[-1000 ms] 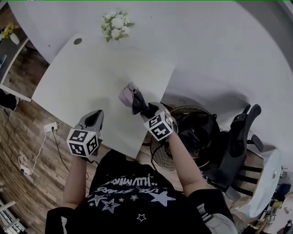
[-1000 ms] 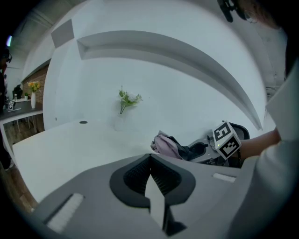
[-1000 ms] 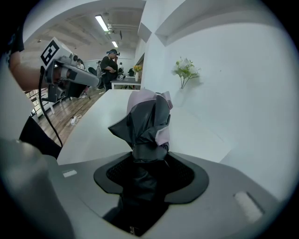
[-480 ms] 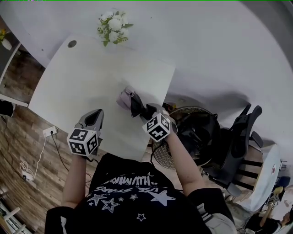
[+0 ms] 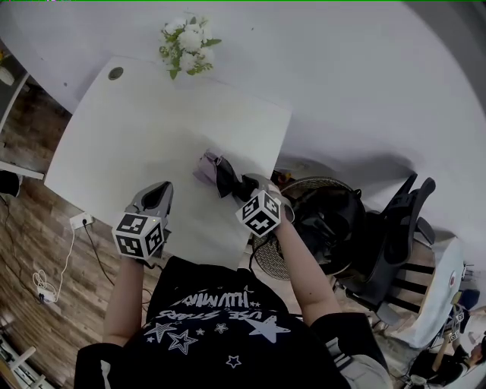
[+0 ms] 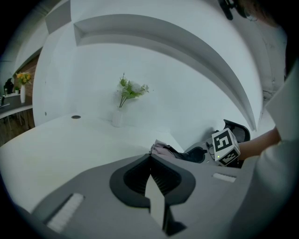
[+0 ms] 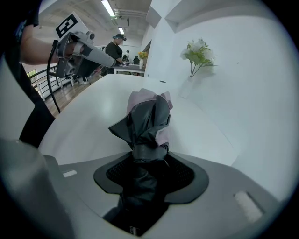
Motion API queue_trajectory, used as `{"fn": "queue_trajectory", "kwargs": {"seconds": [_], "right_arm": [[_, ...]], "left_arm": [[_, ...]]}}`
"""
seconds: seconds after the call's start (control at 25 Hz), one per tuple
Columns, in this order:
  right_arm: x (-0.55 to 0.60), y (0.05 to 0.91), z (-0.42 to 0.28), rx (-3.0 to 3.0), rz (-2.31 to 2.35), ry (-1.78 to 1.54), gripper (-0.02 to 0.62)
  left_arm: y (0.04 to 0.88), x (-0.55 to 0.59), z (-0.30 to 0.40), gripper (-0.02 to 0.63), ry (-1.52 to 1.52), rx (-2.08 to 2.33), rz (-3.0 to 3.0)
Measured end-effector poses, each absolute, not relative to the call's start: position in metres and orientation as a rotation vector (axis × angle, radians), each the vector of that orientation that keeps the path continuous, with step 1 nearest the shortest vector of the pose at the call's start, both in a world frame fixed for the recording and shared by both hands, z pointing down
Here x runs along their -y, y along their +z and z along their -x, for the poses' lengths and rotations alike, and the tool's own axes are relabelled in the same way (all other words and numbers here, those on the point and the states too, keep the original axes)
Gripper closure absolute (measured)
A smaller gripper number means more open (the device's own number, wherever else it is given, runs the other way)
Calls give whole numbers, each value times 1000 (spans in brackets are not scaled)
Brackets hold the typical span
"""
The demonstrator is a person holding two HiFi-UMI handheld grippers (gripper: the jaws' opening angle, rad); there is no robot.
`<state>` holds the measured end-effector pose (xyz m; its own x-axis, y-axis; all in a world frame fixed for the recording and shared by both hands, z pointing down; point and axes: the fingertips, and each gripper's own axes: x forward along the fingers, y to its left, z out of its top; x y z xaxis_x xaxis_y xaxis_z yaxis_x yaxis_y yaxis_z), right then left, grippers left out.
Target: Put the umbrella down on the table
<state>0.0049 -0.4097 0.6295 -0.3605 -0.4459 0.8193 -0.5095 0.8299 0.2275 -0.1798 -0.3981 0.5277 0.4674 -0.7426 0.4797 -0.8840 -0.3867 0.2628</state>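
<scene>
This looks like an office workroom: a white desk (image 5: 137,129) with a cable hole (image 5: 115,73), a black office chair (image 5: 395,228), a power strip (image 5: 81,220) on the wood floor (image 5: 30,251), ceiling strip lights (image 7: 108,8), and a person (image 7: 113,49) at a far table.

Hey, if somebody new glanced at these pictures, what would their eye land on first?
Most likely the folded umbrella, dark and pale pink, clamped in the right gripper over the right side of the white table. Next come the bunch of white flowers at the table's far edge and the left gripper, shut and empty, near the front edge.
</scene>
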Motion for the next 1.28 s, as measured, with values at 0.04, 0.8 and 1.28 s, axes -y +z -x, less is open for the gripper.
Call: {"fn": "queue_trajectory", "kwargs": {"seconds": [0.04, 0.8, 1.28], "right_arm": [[410, 631, -5, 2004, -702, 80, 359], [415, 637, 2, 2047, -715, 47, 345], [416, 620, 2, 2071, -781, 17, 321]], "left_arm": [[528, 399, 180, 603, 393, 1349, -2236], [535, 404, 188, 603, 400, 1334, -2229], [524, 391, 181, 603, 377, 1359, -2252]]}}
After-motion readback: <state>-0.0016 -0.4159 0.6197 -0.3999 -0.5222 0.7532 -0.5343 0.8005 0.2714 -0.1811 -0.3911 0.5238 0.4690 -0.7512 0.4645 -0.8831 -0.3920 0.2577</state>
